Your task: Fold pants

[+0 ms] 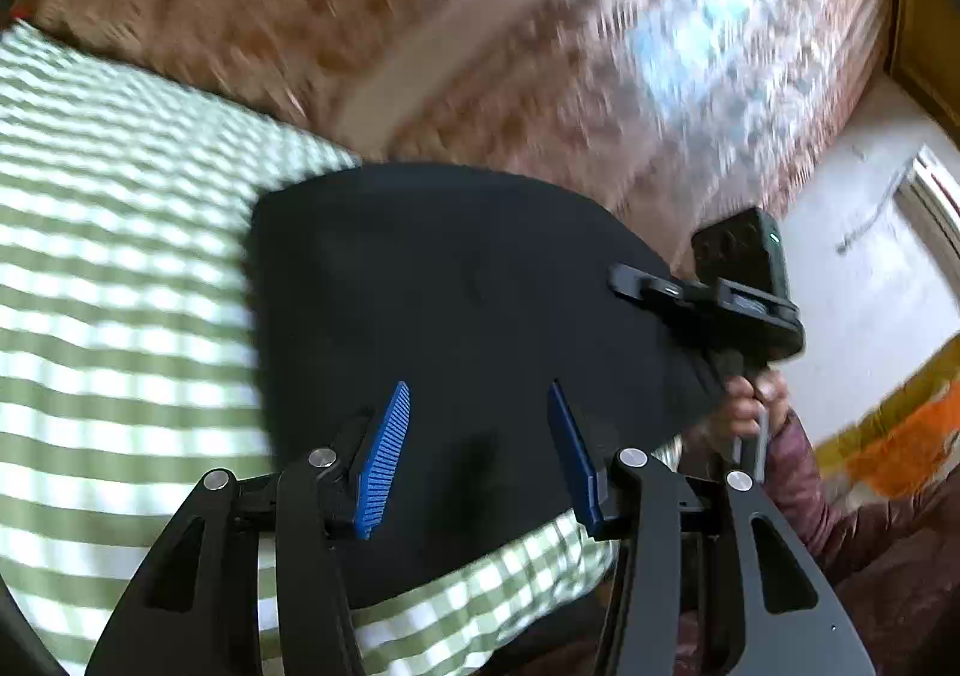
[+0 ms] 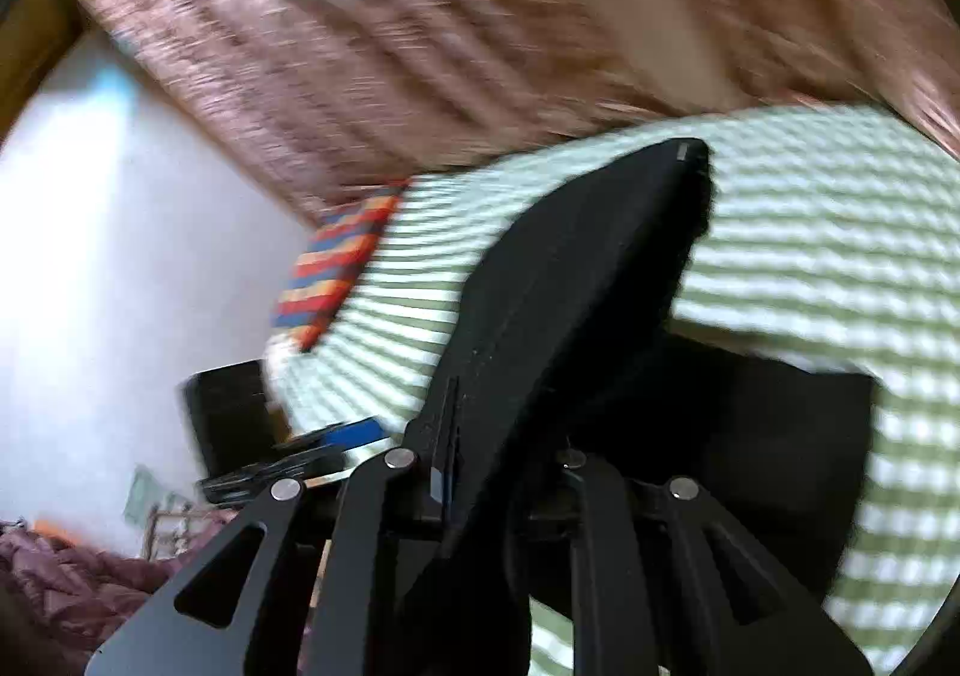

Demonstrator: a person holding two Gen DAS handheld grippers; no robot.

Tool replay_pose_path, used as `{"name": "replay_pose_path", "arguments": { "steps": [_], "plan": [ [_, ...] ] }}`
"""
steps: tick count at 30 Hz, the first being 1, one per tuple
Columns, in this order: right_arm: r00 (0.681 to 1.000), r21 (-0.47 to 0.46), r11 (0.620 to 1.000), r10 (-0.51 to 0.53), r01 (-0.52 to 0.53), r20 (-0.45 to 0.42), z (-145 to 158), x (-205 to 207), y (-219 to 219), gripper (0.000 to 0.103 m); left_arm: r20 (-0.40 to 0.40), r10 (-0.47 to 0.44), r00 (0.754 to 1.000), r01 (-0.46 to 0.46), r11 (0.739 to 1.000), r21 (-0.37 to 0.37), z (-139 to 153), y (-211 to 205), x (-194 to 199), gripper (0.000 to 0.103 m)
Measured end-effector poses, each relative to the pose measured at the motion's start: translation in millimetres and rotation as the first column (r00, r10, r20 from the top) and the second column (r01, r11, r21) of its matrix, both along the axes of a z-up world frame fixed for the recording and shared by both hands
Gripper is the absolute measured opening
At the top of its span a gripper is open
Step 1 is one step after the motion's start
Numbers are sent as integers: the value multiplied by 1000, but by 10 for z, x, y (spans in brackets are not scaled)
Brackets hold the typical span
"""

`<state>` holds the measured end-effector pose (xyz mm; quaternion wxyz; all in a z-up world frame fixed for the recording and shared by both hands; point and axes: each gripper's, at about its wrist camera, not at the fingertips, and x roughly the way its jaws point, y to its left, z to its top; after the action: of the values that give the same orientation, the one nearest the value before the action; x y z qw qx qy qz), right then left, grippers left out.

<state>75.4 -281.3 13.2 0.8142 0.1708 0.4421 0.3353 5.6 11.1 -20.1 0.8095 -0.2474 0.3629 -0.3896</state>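
Note:
The black pants (image 1: pixel 456 304) lie as a dark folded mass on the green-and-white checked bedsheet (image 1: pixel 108 256). My left gripper (image 1: pixel 480 406) is open, its blue fingers (image 1: pixel 384 460) spread just above the near part of the pants. My right gripper shows in the left wrist view (image 1: pixel 636 283) at the pants' right edge, held by a hand (image 1: pixel 750 400). In the right wrist view the right gripper (image 2: pixel 447 436) is shut on a lifted fold of the pants (image 2: pixel 576 280), which drapes over its fingers and hides them.
A brown patterned curtain (image 1: pixel 420 15) hangs behind the bed. A white wall (image 2: pixel 108 256) stands to the side. A striped red, orange and blue cloth (image 2: pixel 336 268) lies at the bed's far corner. A maroon quilted sleeve (image 1: pixel 798 484) is at the right.

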Motion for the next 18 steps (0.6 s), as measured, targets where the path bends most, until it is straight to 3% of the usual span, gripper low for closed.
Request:
{"name": "replay_pose_path", "arguments": {
  "steps": [4, 8, 9, 11, 12, 14, 16, 18],
  "plan": [
    [984, -32, 990, -143, 141, -102, -504, 43, -530, 13, -66, -129, 989, 132, 990, 44, -185, -379, 4, 46],
    [965, -5, 979, -201, 203, -170, -911, 32, -773, 14, -84, -183, 979, 187, 981, 42, -208, -511, -34, 46],
    [964, 23, 977, -207, 214, -169, -933, 19, -803, 14, -84, -192, 978, 196, 980, 46, -203, -527, -43, 46],
    [959, 94, 965, -227, 245, -171, -936, -1, -869, 35, -88, -192, 978, 196, 979, 51, -187, -519, -32, 46],
    [961, 122, 964, -213, 237, -176, -936, -6, -886, 39, -95, -191, 977, 196, 980, 44, -188, -508, -19, 46],
    [964, 117, 966, -209, 229, -163, -887, -48, -903, 43, -96, -191, 977, 196, 980, 46, -177, -529, 1, 46],
    [966, 136, 965, -199, 222, -165, -834, -124, -917, 55, -88, -192, 977, 197, 979, 53, -153, -551, -9, 46],
    [968, 138, 965, -203, 223, -151, -805, -201, -914, 50, -88, -192, 977, 197, 979, 47, -146, -548, -4, 46]
  ]
}}
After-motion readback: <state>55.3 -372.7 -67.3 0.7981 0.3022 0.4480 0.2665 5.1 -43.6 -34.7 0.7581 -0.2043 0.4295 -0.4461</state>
